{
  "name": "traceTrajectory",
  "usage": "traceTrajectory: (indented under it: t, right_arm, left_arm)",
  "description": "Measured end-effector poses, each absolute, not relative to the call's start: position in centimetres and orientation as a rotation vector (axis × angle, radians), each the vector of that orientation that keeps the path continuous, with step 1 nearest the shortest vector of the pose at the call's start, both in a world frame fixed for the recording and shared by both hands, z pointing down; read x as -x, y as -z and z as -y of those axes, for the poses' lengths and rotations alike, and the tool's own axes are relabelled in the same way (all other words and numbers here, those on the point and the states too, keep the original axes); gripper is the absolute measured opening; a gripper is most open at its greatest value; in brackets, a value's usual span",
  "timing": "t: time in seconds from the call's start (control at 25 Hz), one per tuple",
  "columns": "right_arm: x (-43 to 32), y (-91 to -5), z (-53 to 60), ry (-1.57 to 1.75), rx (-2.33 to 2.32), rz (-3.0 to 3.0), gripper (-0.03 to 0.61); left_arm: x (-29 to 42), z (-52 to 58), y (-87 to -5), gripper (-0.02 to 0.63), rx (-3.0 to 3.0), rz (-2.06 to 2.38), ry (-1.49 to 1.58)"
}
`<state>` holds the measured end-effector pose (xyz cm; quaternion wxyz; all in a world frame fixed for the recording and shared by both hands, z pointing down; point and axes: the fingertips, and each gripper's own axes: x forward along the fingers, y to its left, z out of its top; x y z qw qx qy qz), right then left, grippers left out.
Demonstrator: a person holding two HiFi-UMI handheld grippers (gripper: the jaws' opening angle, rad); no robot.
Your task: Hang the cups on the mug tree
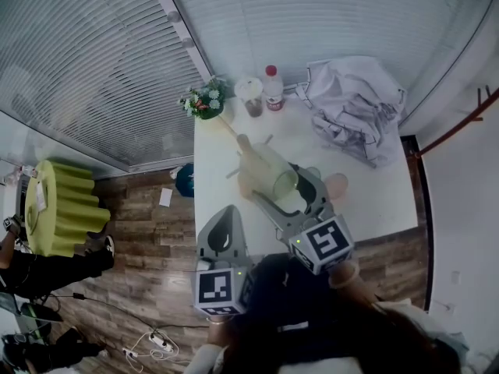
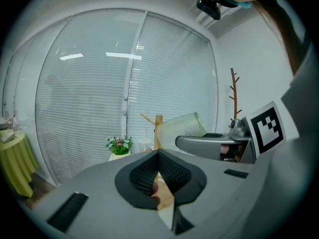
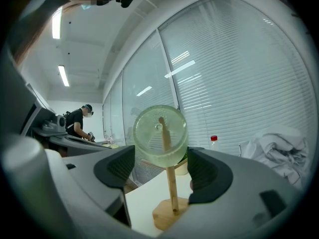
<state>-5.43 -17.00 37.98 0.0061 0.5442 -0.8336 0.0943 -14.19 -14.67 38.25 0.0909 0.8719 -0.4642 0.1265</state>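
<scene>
A pale green ribbed glass cup [image 1: 273,174] is tilted on its side against the wooden mug tree [image 1: 244,153] on the white table [image 1: 366,201]. My right gripper [image 1: 281,187] is shut on this cup. In the right gripper view the cup [image 3: 149,133] faces me bottom-first between both pads, with the tree's pole [image 3: 171,188] showing through it. A pink cup [image 1: 337,185] stands on the table right of the gripper. My left gripper [image 1: 227,213] hovers at the table's near left edge, shut and empty. Its pads [image 2: 169,171] meet, and the cup [image 2: 182,127] and tree [image 2: 158,128] lie beyond them.
At the table's far edge stand a flower pot [image 1: 205,100], a clear jar [image 1: 250,94] and a red-capped bottle [image 1: 273,86]. A white cloth heap [image 1: 355,111] covers the far right. A yellow-green round table [image 1: 61,206] stands on the floor to the left.
</scene>
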Motion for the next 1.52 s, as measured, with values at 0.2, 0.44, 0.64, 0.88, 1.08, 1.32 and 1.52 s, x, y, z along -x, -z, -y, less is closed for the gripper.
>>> traceTrajectory:
  t: [0.2, 0.44, 0.64, 0.88, 1.08, 1.32, 1.52]
  right_arm:
    - [5.0, -38.0, 16.4, -0.298, -1.704, 2.613, 0.328]
    - [4.6, -38.4, 15.4, -0.326, -1.707, 2.616, 0.325]
    - [3.8, -38.5, 14.5, -0.31, -1.696, 2.602, 0.29]
    - [2.7, -38.6, 13.6, -0.297, -1.677, 2.612, 0.27]
    - [2.0, -38.7, 12.9, -0.305, -1.652, 2.623, 0.265]
    - [1.1, -38.8, 12.3, -0.286, -1.674, 2.616, 0.168]
    - [1.0, -38.7, 11.8, -0.26, -1.674, 2.598, 0.128]
  left_arm:
    - [13.6, 14.0, -37.9, 0.002, -2.575, 1.377, -0.375]
    - [13.2, 13.3, -37.8, 0.002, -2.588, 1.39, -0.36]
    - [12.6, 12.5, -37.8, 0.002, -2.599, 1.399, -0.351]
    - [11.1, 11.5, -37.7, 0.002, -2.577, 1.393, -0.363]
    - [10.6, 10.9, -37.8, 0.002, -2.584, 1.43, -0.331]
    - [10.6, 10.1, -38.0, 0.002, -2.564, 1.466, -0.328]
    - [10.6, 9.9, -37.7, 0.002, -2.557, 1.465, -0.32]
